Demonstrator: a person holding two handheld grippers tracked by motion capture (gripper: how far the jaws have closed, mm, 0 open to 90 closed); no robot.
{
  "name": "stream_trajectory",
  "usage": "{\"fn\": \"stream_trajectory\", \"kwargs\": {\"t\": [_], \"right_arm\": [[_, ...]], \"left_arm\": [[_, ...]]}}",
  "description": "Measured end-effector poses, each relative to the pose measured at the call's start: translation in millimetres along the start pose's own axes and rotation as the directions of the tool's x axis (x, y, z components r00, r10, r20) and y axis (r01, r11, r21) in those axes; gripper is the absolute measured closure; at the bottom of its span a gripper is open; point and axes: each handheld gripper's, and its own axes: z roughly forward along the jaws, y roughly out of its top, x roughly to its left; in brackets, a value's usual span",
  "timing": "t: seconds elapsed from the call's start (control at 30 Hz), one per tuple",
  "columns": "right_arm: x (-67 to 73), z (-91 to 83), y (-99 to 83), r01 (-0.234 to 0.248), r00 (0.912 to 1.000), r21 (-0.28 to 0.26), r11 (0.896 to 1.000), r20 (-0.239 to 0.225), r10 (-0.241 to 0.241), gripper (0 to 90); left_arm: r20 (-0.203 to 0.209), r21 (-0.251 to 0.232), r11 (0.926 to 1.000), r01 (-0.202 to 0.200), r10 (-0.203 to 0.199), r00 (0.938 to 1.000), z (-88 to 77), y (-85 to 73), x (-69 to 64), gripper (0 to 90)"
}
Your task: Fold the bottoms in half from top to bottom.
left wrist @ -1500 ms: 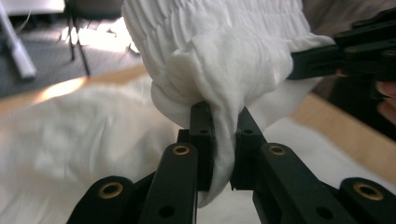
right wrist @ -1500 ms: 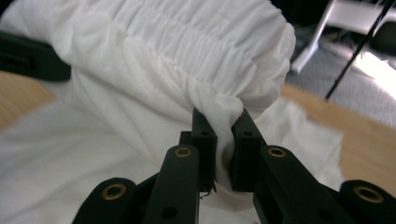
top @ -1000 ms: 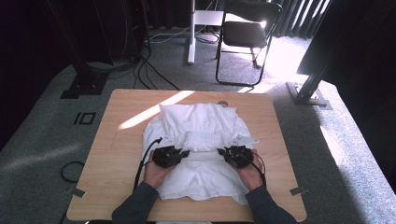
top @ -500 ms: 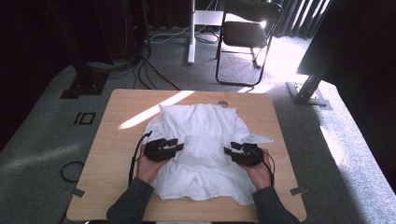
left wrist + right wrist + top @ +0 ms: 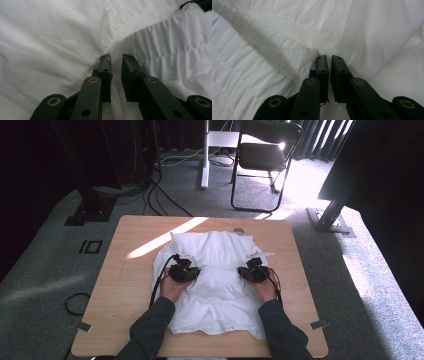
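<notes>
Since a second ago you have drawn both hands outward along the gathered waistband (image 5: 218, 272) of the white dress (image 5: 215, 285), then back in toward it a little, and both pairs of jaws have just been closing. Your left gripper (image 5: 192, 272) now sits at the waistband's left end and your right gripper (image 5: 246, 272) at its right end. In the left gripper view the jaws stand a narrow gap apart with a fold of cloth rising between their tips (image 5: 115, 58); I cannot tell whether they pinch it. In the right gripper view the jaws are nearly pressed together, nipping the waistband's edge (image 5: 312, 53). I judge this as taking hold for a fold. The dress lies spread across the middle of the table (image 5: 125, 285).
</notes>
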Motion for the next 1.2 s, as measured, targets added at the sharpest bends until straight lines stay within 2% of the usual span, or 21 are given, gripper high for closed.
{"fn": "stream_trajectory", "kwargs": {"t": [0.1, 0.17, 0.27, 0.33, 0.37, 0.5, 0.6, 0.67, 0.77, 0.9, 0.97, 1.03, 1.13, 1.2], "right_arm": [[-3.5, -4.3, -4.3, -0.031, 0.9983, -0.021, 0.999, -0.049, 0.030, 82.6], [-2.7, -10.5, -8.4, -0.024, 0.9967, -0.032, 0.999, -0.078, 0.021, 81.5], [1.0, -21.5, -17.6, -0.019, 0.9922, -0.056, 0.998, -0.124, 0.012, 79.1], [3.3, -28.1, -24.1, -0.017, 0.9894, -0.070, 0.997, -0.145, 0.006, 77.4], [4.2, -31.0, -26.5, -0.010, 0.9890, -0.076, 0.997, -0.148, -0.001, 76.4], [5.1, -44.3, -26.6, 0.008, 0.9925, -0.113, 0.994, -0.120, -0.022, 73.5], [5.1, -49.9, -19.5, 0.013, 0.9950, -0.136, 0.991, -0.096, -0.027, 71.1], [6.6, -50.9, -15.3, 0.014, 0.9961, -0.148, 0.989, -0.084, -0.027, 70.0], [14.5, -48.5, -13.7, 0.041, 0.9941, -0.132, 0.990, -0.095, -0.054, 68.7], [33.5, -47.1, -25.6, 0.090, 0.9871, -0.102, 0.991, -0.123, -0.102, 69.4], [42.9, -47.1, -38.9, 0.106, 0.9811, -0.078, 0.991, -0.154, -0.117, 69.5], [52.3, -46.1, -54.5, 0.151, 0.9766, -0.047, 0.987, -0.148, -0.156, 69.7], [59.3, -41.8, -74.6, 0.190, 0.9743, 0.004, 0.982, -0.124, -0.188, 71.0], [57.5, -40.5, -80.5, 0.171, 0.9766, 0.008, 0.985, -0.134, -0.168, 71.6]], "left_arm": [[0.052, -0.025, 0.9996, 0.010, -0.009, 0.9986, -3.7, -4.2, -3.6, 79.2], [0.089, -0.044, 0.9990, -0.002, 0.006, 0.9960, -8.4, -8.2, -10.6, 79.1], [0.153, -0.074, 0.9959, -0.053, 0.064, 0.9861, -14.1, -18.8, -28.1, 78.6], [0.183, -0.073, 0.9934, -0.089, 0.101, 0.9779, -16.3, -25.4, -38.3, 78.0], [0.201, -0.074, 0.9923, -0.100, 0.113, 0.9731, -17.2, -28.3, -42.1, 77.8], [0.220, -0.059, 0.9878, -0.145, 0.154, 0.9632, -21.4, -36.9, -52.5, 77.1], [0.228, -0.039, 0.9855, -0.165, 0.169, 0.9589, -24.0, -44.2, -54.4, 76.4], [0.237, -0.032, 0.9863, -0.162, 0.165, 0.9574, -25.4, -50.5, -54.1, 75.5], [0.249, -0.011, 0.9860, -0.166, 0.164, 0.9545, -27.4, -58.6, -52.6, 74.0], [0.249, -0.024, 0.9879, -0.153, 0.154, 0.9562, -34.2, -62.5, -50.3, 71.7], [0.247, -0.033, 0.9889, -0.145, 0.148, 0.9577, -38.4, -62.4, -47.6, 70.2], [0.231, -0.041, 0.9884, -0.146, 0.152, 0.9611, -43.0, -62.2, -44.7, 68.8], [0.200, -0.066, 0.9893, -0.130, 0.141, 0.9696, -52.8, -61.5, -37.4, 65.0], [0.162, -0.091, 0.9892, -0.115, 0.129, 0.9783, -60.8, -60.0, -28.7, 62.5]]}}
